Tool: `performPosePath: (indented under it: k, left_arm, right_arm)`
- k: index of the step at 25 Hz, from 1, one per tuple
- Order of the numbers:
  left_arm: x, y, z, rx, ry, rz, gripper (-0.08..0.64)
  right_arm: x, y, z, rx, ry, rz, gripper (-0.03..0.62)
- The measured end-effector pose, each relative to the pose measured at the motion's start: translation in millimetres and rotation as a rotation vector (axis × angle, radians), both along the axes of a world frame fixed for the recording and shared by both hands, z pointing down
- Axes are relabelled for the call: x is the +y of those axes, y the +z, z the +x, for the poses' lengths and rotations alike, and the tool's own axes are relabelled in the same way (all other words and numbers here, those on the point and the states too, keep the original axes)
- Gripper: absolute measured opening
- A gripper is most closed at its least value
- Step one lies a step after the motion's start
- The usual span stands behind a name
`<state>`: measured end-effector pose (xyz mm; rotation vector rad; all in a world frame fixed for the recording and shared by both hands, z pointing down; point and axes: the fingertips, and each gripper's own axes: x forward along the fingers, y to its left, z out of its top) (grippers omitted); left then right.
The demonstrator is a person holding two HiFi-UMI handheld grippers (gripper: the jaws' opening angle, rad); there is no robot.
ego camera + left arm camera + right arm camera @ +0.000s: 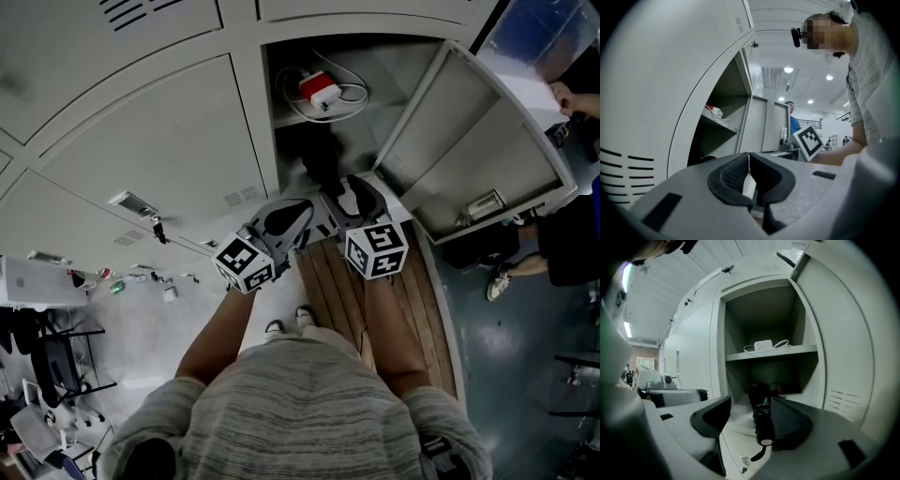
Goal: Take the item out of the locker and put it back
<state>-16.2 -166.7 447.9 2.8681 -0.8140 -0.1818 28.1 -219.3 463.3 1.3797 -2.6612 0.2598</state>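
The locker point(427, 89) stands open, its door point(478, 150) swung to the right. A black folded umbrella point(323, 164) lies in the lower compartment, handle end toward me. In the right gripper view the umbrella point(761, 420) lies between the jaws of my right gripper point(750, 408), close against the right pad point(787, 420) and well apart from the left one, so the gripper is open. From the head view my right gripper point(352, 187) reaches into the compartment's mouth. My left gripper point(302, 214) hangs just left of it, shut point(749, 161) on nothing.
A white and red charger with a coiled cable point(320, 90) rests on the upper shelf point(773, 351). Closed locker doors point(150, 131) fill the left, one with keys point(157, 230) hanging. A wooden strip point(328, 281) lies underfoot. Another person point(553, 244) stands at the right.
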Motion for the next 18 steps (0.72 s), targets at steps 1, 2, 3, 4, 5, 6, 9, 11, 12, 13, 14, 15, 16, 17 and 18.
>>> performPosePath:
  k: [1, 2, 3, 4, 5, 6, 9, 11, 12, 13, 14, 15, 16, 17, 18]
  left_arm:
    - [2, -2, -1, 0.003, -0.001, 0.002, 0.008]
    - [3, -4, -1, 0.007, -0.002, 0.005, 0.009]
    - [4, -6, -2, 0.011, -0.003, 0.007, 0.009]
    - [6, -8, -3, 0.012, -0.002, 0.011, 0.009]
    - [7, -11, -3, 0.013, -0.001, 0.015, 0.009]
    - [9, -14, -3, 0.014, 0.001, 0.02, 0.009]
    - [16, -22, -5, 0.021, 0.004, 0.034, 0.009]
    - [20, -28, -7, 0.034, 0.002, 0.037, 0.009]
    - [22, -31, -8, 0.039, 0.0, 0.039, 0.009]
    - [24, -33, -9, 0.043, -0.002, 0.039, 0.009]
    - [26, -35, -9, 0.045, -0.004, 0.039, 0.009]
    - [28, -36, -10, 0.047, -0.003, 0.04, 0.009]
    - [30, -38, -10, 0.047, -0.002, 0.042, 0.009]
    - [32, -39, -10, 0.048, -0.001, 0.046, 0.008]
    - [33, -41, -11, 0.049, 0.0, 0.049, 0.009]
  right_arm:
    - [6, -6, 1, -0.005, 0.001, 0.014, 0.264]
    - [11, -12, 2, -0.011, 0.003, 0.029, 0.263]
    - [16, -19, 2, -0.019, 0.004, 0.044, 0.262]
    - [22, -25, 3, -0.029, 0.004, 0.06, 0.262]
    - [27, -31, 3, -0.039, 0.004, 0.074, 0.262]
    - [32, -37, 2, -0.047, 0.003, 0.087, 0.262]
    - [49, -54, 1, -0.066, -0.002, 0.125, 0.262]
    - [59, -63, 2, -0.074, 0.0, 0.149, 0.261]
    - [63, -65, 3, -0.074, 0.002, 0.159, 0.261]
    - [68, -67, 3, -0.073, 0.004, 0.166, 0.261]
    - [73, -68, 3, -0.076, 0.005, 0.169, 0.261]
    - [78, -68, 4, -0.084, 0.006, 0.17, 0.259]
    - [82, -68, 4, -0.091, 0.006, 0.171, 0.249]
    - [87, -68, 5, -0.095, 0.005, 0.173, 0.231]
    - [90, -69, 5, -0.094, 0.004, 0.177, 0.211]
